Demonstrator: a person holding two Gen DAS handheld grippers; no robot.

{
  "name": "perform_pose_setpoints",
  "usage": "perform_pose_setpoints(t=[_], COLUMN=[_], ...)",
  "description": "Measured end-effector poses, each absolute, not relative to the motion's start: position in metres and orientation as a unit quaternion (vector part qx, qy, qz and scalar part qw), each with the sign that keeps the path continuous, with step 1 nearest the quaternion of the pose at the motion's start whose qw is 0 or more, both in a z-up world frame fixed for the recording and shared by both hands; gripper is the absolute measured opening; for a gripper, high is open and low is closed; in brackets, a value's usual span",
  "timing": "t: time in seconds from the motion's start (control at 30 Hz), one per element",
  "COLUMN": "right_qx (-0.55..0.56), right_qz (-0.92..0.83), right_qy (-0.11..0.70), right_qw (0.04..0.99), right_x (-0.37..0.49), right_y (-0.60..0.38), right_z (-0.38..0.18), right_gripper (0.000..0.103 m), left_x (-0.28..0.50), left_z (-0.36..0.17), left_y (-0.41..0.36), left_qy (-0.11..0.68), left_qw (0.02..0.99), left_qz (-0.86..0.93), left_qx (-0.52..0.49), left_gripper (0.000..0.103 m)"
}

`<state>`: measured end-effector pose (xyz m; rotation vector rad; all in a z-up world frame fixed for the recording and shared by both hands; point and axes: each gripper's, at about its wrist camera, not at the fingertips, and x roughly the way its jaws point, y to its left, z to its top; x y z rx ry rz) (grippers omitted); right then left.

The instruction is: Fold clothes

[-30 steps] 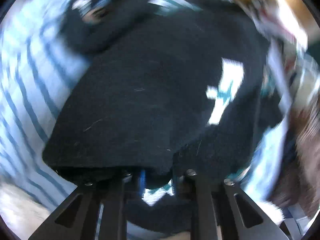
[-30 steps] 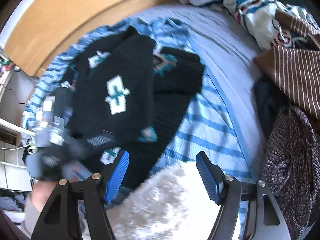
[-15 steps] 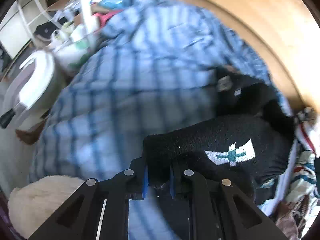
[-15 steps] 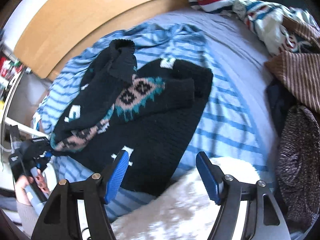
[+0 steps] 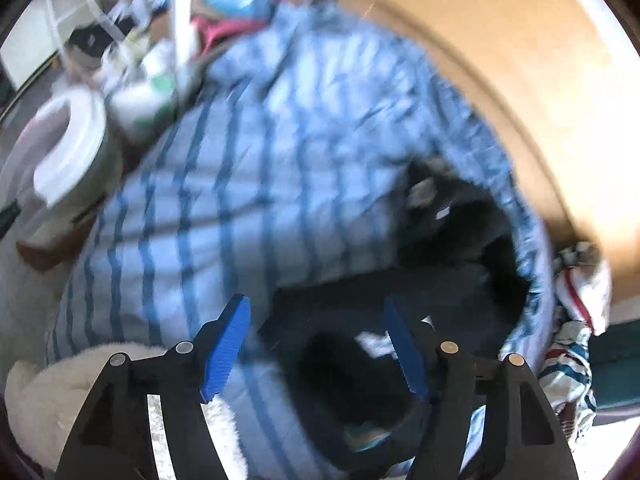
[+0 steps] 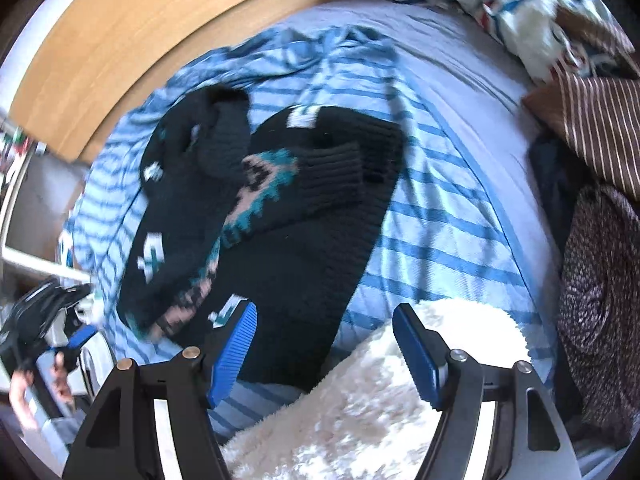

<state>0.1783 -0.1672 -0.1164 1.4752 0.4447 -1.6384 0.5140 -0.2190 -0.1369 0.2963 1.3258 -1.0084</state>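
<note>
No readable writing or brand anywhere; the small pale tag (image 5: 442,213) on the knit is too blurred to read.

Your black chunky-knit sweater with teal, pink and white pattern (image 6: 280,216) lies on the blue-and-white striped sheet (image 6: 432,240), partly folded: 1 ribbed-cuff sleeve is laid across the body, the ribbed collar end is bunched toward the wooden headboard (image 6: 132,40). White cross-like motifs show on the left half.

Your left gripper (image 5: 316,348) has its jaws opening, blue ridged pads (image 5: 224,352) wide apart, nothing pressed between them; the sweater's dark knit sits below and beyond the gap. That view is motion-blurred. In the right wrist view this gripper (image 6: 52,320) shows at the far left edge, off the side of the bed, with a hand (image 6: 24,384) on it.

Your right gripper (image 6: 324,348) stands with jaws spread, empty, over the sweater's hem and the fluffy cream fleece blanket (image 6: 360,412), which overlaps the striped sheet at the near edge.

Around: a pile of clothes on the right, brown white-pinstriped fabric (image 6: 600,128), a dark speckled knit (image 6: 600,288), a white-red-teal patterned garment (image 6: 520,12). Left wrist view: a white round plastic object (image 5: 68,148) and blurred clutter beside the bed.
</note>
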Motion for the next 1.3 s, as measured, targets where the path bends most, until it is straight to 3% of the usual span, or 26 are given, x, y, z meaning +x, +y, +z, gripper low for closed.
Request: perform_pose_setpoints(t=[0.17, 0.27, 0.4, 0.47, 0.5, 0.53, 0.57, 0.6, 0.9, 1.0, 1.17, 1.2, 1.3], right_qx=[0.592, 0.588, 0.587, 0.592, 0.595, 0.598, 0.6, 0.6, 0.606, 0.603, 0.607, 0.607, 0.606], right_qz=[-0.667, -0.669, -0.67, -0.669, -0.669, -0.668, -0.669, -0.669, -0.64, -0.618, -0.575, -0.566, -0.55], right_qy=[0.171, 0.19, 0.217, 0.224, 0.225, 0.226, 0.225, 0.226, 0.241, 0.255, 0.285, 0.29, 0.304], right_qw=[0.418, 0.412, 0.4, 0.391, 0.386, 0.381, 0.378, 0.377, 0.407, 0.435, 0.47, 0.477, 0.489], right_x=[0.17, 0.171, 0.168, 0.164, 0.161, 0.159, 0.157, 0.156, 0.194, 0.227, 0.282, 0.291, 0.31], right_y=[-0.173, -0.177, -0.18, -0.179, -0.178, -0.178, -0.177, -0.176, -0.195, -0.206, -0.223, -0.224, -0.225], right_z=[-0.12, -0.127, -0.139, -0.146, -0.148, -0.151, -0.153, -0.153, -0.159, -0.162, -0.172, -0.173, -0.176], right_gripper=[0.074, 0.074, 0.074, 0.074, 0.074, 0.074, 0.074, 0.074, 0.075, 0.075, 0.075, 0.075, 0.075], left_x=[0.444, 0.377, 0.278, 0.268, 0.263, 0.268, 0.281, 0.295, 0.496, 0.546, 0.61, 0.615, 0.614], left_z=[-0.135, -0.175, -0.218, -0.232, -0.239, -0.242, -0.236, -0.23, -0.153, -0.158, -0.188, -0.195, -0.205], left_y=[-0.257, -0.277, -0.282, -0.291, -0.295, -0.3, -0.302, -0.303, -0.293, -0.273, -0.24, -0.233, -0.224], left_qy=[0.515, 0.489, 0.338, 0.325, 0.318, 0.329, 0.361, 0.393, 0.519, 0.519, 0.6, 0.625, 0.672], left_qw=[0.613, 0.56, 0.546, 0.564, 0.573, 0.583, 0.583, 0.582, 0.676, 0.735, 0.728, 0.708, 0.647], left_qz=[-0.552, -0.579, -0.607, -0.592, -0.585, -0.574, -0.582, -0.588, -0.498, -0.412, -0.313, -0.318, -0.358], left_qx=[0.235, 0.334, 0.468, 0.475, 0.478, 0.472, 0.437, 0.4, 0.157, 0.144, 0.106, 0.088, 0.042], left_gripper=[0.075, 0.075, 0.075, 0.074, 0.068, 0.047, 0.035, 0.016, 0.011, 0.011, 0.011, 0.018, 0.064])
